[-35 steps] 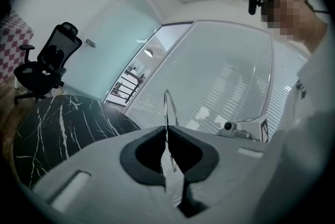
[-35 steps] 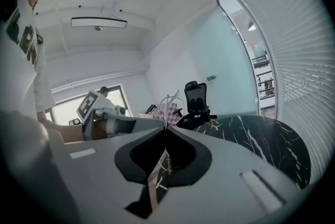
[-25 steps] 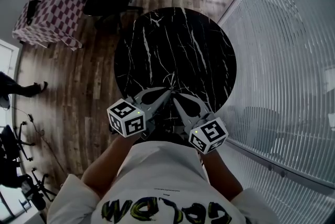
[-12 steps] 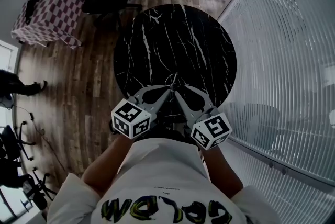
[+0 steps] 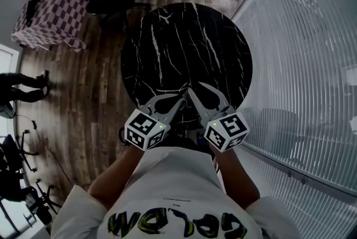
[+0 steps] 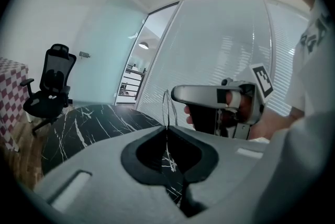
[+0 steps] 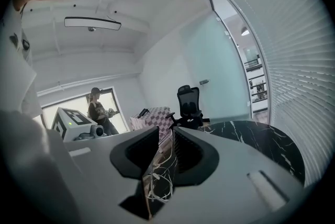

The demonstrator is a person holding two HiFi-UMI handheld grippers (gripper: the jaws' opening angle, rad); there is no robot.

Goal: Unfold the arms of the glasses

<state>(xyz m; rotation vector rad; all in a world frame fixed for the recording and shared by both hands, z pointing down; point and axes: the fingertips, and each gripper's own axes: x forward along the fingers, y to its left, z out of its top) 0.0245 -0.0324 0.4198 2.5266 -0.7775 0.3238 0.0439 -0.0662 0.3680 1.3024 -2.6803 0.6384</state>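
Thin wire glasses [image 6: 167, 109], rim loop upright, pinched in left gripper [image 6: 166, 127]. Right gripper [image 7: 170, 132] jaws just opened, narrow gap, wire between.

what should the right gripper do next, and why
Probably close the right gripper on one arm of the glasses and swing it out: its jaws have just been opening, nothing clearly between them, while the left gripper pinches the glasses.

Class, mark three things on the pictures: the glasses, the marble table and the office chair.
glasses [image 6: 166, 108], left gripper view, on the thin wire frame above the jaw tips.
marble table [image 5: 184, 48], head view, on its bare top.
office chair [image 6: 55, 74], left gripper view, on the backrest.
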